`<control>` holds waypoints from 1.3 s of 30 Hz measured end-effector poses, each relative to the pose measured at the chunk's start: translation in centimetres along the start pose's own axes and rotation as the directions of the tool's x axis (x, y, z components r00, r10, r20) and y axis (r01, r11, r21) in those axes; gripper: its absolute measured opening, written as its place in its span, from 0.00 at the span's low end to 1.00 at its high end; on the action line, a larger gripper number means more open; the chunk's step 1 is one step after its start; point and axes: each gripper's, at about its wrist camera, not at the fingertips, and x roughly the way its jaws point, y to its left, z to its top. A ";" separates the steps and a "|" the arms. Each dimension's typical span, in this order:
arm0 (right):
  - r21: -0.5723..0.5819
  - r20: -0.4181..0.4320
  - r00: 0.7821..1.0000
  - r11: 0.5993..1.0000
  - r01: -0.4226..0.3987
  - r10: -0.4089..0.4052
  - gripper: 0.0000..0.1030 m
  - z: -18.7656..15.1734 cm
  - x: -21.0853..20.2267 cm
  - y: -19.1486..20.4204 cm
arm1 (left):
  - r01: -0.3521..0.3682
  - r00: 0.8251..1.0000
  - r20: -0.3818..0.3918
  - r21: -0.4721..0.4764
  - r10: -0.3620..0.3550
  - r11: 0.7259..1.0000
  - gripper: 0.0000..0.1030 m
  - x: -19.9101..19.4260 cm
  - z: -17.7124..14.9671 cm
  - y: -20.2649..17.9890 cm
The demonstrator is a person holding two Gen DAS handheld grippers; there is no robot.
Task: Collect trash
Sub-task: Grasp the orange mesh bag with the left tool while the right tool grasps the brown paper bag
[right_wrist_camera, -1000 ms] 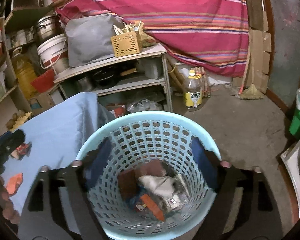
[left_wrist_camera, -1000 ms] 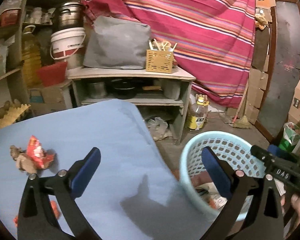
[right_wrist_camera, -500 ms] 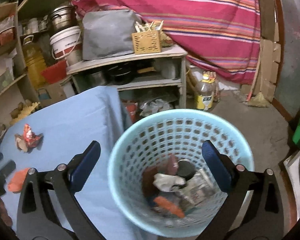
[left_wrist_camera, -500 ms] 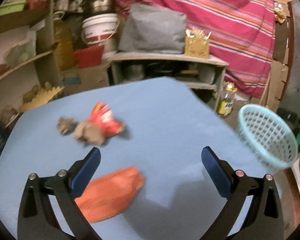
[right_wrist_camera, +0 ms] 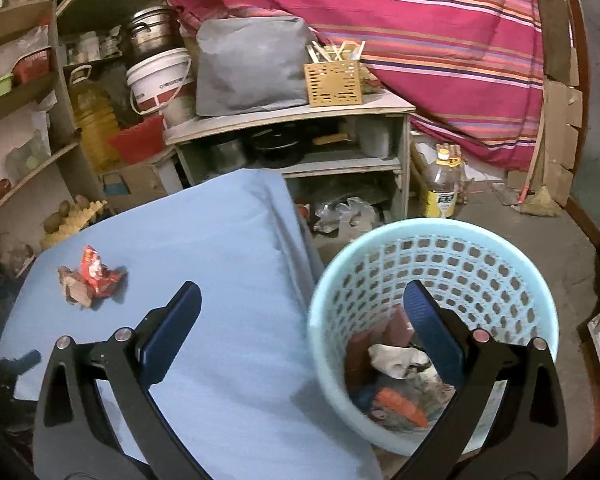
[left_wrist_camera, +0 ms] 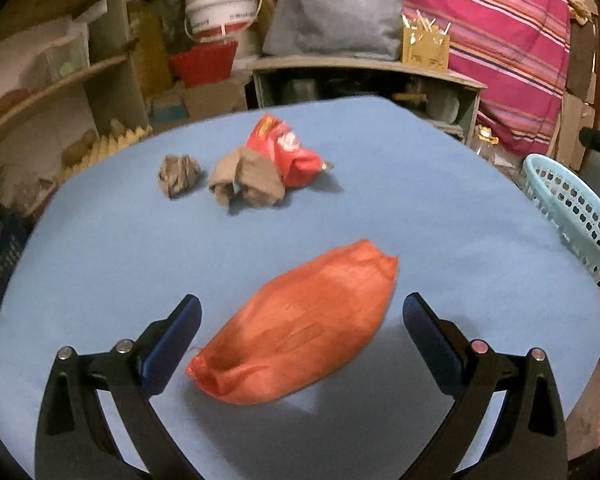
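Observation:
An orange mesh bag (left_wrist_camera: 304,324) lies on the blue table (left_wrist_camera: 100,264) between the open jaws of my left gripper (left_wrist_camera: 300,312), which hovers over it without touching. Farther back lie a red snack wrapper (left_wrist_camera: 288,152), crumpled brown paper (left_wrist_camera: 248,182) and a small brown paper ball (left_wrist_camera: 179,174). The wrapper (right_wrist_camera: 96,270) also shows in the right wrist view. My right gripper (right_wrist_camera: 300,308) is open and empty, straddling the table's edge and the light blue basket (right_wrist_camera: 432,232), which holds several pieces of trash (right_wrist_camera: 396,360).
The basket (left_wrist_camera: 572,208) stands off the table's right side. Behind the table stand a grey shelf unit (right_wrist_camera: 300,144) with pots, a white bucket (right_wrist_camera: 160,80), a yellow oil jug (right_wrist_camera: 94,116) and a bottle (right_wrist_camera: 442,188) on the floor. A striped cloth (right_wrist_camera: 420,40) hangs at the back.
My left gripper swung left from the basket to the table and dropped over the orange bag. My right gripper drew left, so the basket slid to the right of its view.

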 end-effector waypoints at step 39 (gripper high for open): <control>-0.236 -0.107 0.984 0.958 -0.162 0.140 0.96 -2.9 7.8 22.2 | -0.039 0.991 0.123 -0.168 0.060 0.985 0.16 -2.1 4.1 14.3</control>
